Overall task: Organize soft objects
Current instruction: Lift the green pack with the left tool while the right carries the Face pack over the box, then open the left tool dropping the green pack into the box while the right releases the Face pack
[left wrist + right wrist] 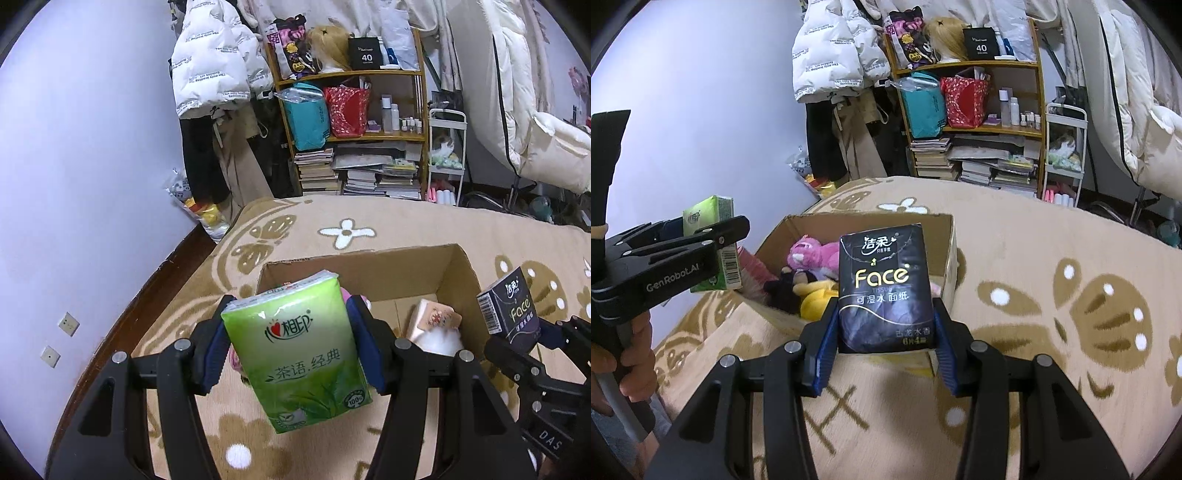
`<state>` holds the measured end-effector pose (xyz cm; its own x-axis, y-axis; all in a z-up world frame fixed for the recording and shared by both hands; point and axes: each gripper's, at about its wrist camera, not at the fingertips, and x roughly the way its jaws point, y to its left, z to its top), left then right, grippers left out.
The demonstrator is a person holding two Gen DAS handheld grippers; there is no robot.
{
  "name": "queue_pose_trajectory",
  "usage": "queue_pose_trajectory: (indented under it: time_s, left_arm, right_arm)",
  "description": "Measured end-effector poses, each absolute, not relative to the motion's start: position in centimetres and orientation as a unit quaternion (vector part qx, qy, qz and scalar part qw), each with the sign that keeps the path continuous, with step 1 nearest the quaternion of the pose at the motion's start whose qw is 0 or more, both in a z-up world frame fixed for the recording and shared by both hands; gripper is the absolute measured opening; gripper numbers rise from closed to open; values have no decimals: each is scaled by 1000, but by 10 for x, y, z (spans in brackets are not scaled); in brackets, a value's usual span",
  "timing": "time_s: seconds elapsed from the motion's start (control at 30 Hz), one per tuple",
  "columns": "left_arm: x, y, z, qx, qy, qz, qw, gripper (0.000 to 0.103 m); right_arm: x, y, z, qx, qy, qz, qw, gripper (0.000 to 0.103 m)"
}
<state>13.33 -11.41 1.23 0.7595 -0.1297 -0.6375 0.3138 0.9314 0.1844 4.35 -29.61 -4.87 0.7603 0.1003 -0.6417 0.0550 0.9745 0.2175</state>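
Two tissue packs are being carried toward the box point(945, 236) at once, one in each gripper. The left gripper point(291, 343) is clenching the green pack point(295, 350) by its long sides, blue pads point(364, 347) pressing in, and is holding it upright above the box's near left corner. The right gripper point(886, 332) is grasping the black pack point(884, 288) low on its sides, also upright, just over the near wall of the box. The box is sitting open on the patterned rug point(1052, 258), and soft things are already lying inside: a pink plush point(812, 254), a yellow plush point(816, 295) beside it, and a pale packet point(434, 317) toward the right wall. Judging by this, the transport step is nearly finished and the drop is coming next. That move is calling for each pack to be brought clear past the cardboard rim, over a free patch of floor or atop the toys, before the jaws are let go; the green one is looking likelier to land on the plush.
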Motion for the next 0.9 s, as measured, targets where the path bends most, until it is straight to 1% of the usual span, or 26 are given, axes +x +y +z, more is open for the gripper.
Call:
queue_pose_trajectory:
  time_s: [0.37,0.9]
  left_arm:
    - [153,-115,10,139,313,-121,932,60]
    - [169,-123,-6,127,336,-150,921,61]
  right_arm:
    - [65,-305,-52,110,342,12,933,49]
    - [90,-307,-67,117,352,23,929,50]
